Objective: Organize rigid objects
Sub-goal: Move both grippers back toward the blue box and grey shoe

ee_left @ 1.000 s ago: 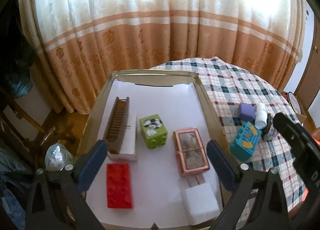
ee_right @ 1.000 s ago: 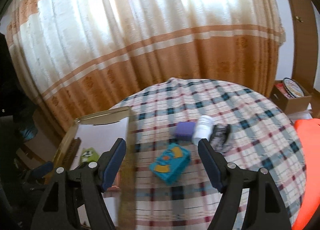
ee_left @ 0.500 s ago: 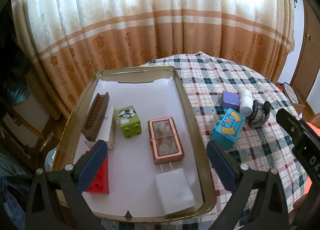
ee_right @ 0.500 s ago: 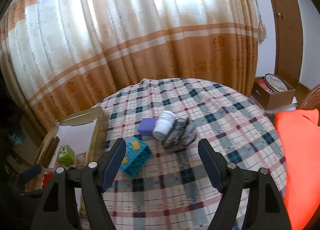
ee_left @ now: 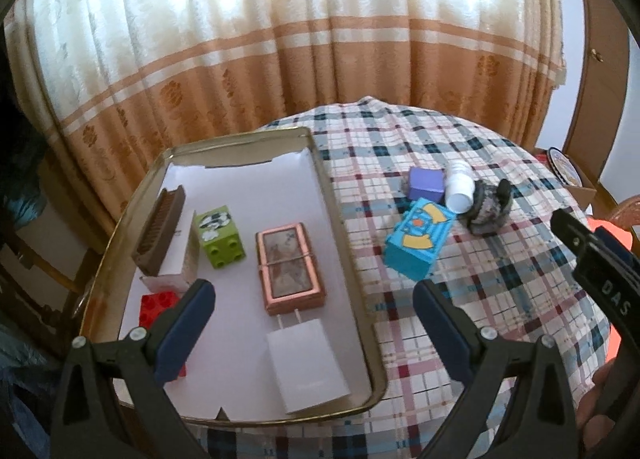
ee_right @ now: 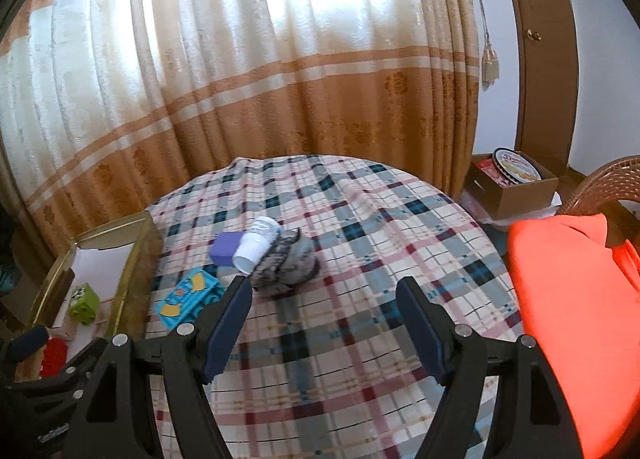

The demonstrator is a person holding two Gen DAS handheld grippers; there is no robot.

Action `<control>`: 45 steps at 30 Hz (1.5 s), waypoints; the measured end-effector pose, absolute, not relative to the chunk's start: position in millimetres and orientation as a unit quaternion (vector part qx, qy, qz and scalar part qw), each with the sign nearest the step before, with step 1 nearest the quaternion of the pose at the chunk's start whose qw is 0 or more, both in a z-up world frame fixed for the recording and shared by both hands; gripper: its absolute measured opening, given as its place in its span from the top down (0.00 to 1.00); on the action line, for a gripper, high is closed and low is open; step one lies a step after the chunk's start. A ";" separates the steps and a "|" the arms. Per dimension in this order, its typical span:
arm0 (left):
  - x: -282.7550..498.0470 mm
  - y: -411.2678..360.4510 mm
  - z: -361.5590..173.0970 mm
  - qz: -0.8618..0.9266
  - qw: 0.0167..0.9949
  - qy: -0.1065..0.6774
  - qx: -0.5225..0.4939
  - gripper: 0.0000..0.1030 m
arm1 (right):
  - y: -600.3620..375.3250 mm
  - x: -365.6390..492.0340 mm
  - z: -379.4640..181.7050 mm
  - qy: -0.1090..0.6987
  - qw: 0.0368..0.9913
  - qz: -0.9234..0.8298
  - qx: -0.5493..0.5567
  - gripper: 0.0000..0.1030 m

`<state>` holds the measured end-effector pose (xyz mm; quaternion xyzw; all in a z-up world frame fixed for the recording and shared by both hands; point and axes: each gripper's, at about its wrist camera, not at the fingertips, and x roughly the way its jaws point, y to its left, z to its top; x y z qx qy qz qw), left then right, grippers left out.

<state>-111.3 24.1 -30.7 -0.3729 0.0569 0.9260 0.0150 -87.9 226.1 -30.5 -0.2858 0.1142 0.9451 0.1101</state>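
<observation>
A gold-rimmed tray (ee_left: 348,259) lined with white paper holds a brown comb-like rack (ee_left: 160,227), a green block (ee_left: 218,237), a copper-framed box (ee_left: 289,267), a white charger (ee_left: 306,363) and a red brick (ee_left: 158,305). On the plaid cloth lie a teal block (ee_left: 418,243), a purple cube (ee_left: 426,183), a white bottle (ee_left: 460,189) and a grey knitted item (ee_left: 486,207). My left gripper (ee_left: 314,323) is open and empty above the tray's near right edge. My right gripper (ee_right: 324,323) is open and empty, just short of the knitted item (ee_right: 284,263).
The tray (ee_right: 132,255) sits at the round table's left edge. An orange cloth (ee_right: 576,323) hangs over a wicker chair on the right. A cardboard box (ee_right: 512,183) stands on the floor. Curtains hang close behind the table.
Both grippers have swung to the right. The tray has slid left in the left wrist view, and the bottle and knitted item are now near the middle of the right wrist view.
</observation>
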 end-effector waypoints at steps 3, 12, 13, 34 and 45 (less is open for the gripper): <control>-110.0 30.2 -28.9 0.928 0.027 0.063 -0.367 0.02 | 233.7 -87.7 -31.1 0.117 0.118 0.944 -0.285 0.26; -111.6 49.5 -32.3 0.923 0.051 0.080 -0.373 0.02 | 254.3 -89.8 -32.5 0.118 0.142 0.941 -0.284 0.26; -110.8 51.3 -32.5 0.923 0.054 0.082 -0.373 0.02 | 256.5 -90.3 -33.0 0.117 0.144 0.940 -0.285 0.26; -164.3 123.2 -54.0 0.889 0.114 0.157 -0.414 0.02 | 278.1 -97.4 -44.4 0.155 0.143 0.931 -0.297 0.26; -195.6 124.1 -74.4 0.867 0.109 0.116 -0.472 0.02 | 279.0 -98.6 -45.5 0.162 0.137 0.930 -0.301 0.26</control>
